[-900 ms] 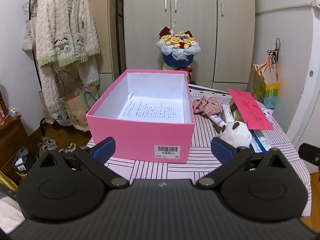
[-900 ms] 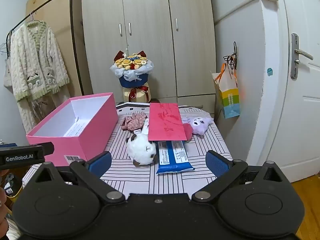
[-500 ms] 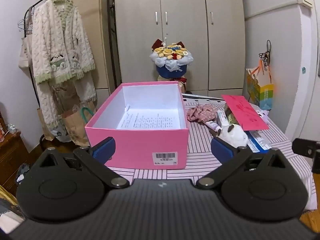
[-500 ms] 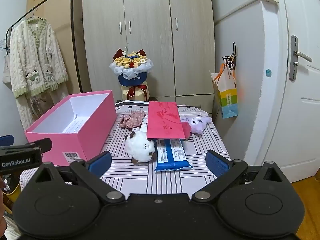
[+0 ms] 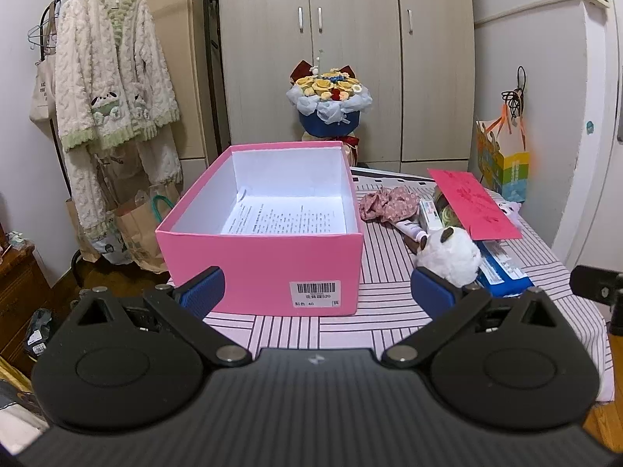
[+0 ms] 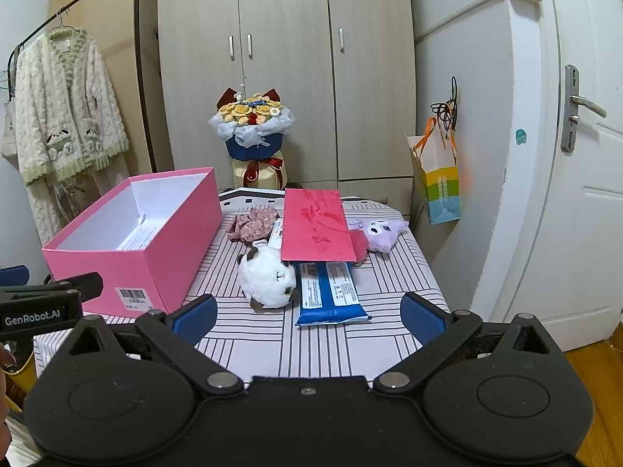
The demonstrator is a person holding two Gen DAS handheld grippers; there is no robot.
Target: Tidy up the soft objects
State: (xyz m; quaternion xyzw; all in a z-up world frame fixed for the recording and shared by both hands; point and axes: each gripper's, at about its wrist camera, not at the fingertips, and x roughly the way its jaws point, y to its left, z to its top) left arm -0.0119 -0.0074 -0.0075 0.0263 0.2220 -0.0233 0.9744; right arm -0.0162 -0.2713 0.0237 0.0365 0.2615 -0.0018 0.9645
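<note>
We note the striped bench (image 6: 350, 334) carries a pink box (image 6: 155, 257), white plush (image 6: 268, 276), blue packet (image 6: 331, 292), floral scrunchie (image 6: 253, 223) and purple plush (image 6: 379, 233).

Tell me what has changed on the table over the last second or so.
Only the view shifted: the left gripper drew back and levelled out a little, so the pink box sits lower in its picture. Nothing was grasped or released. Both grippers stay open and empty; the white plush, scrunchie and red envelope lie where they were.

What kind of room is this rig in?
Likely a home bedroom or small living space: a built-in wardrobe, a fleece robe on a garment rack, and a cloth-covered table with a pink box and plush toys.
</note>
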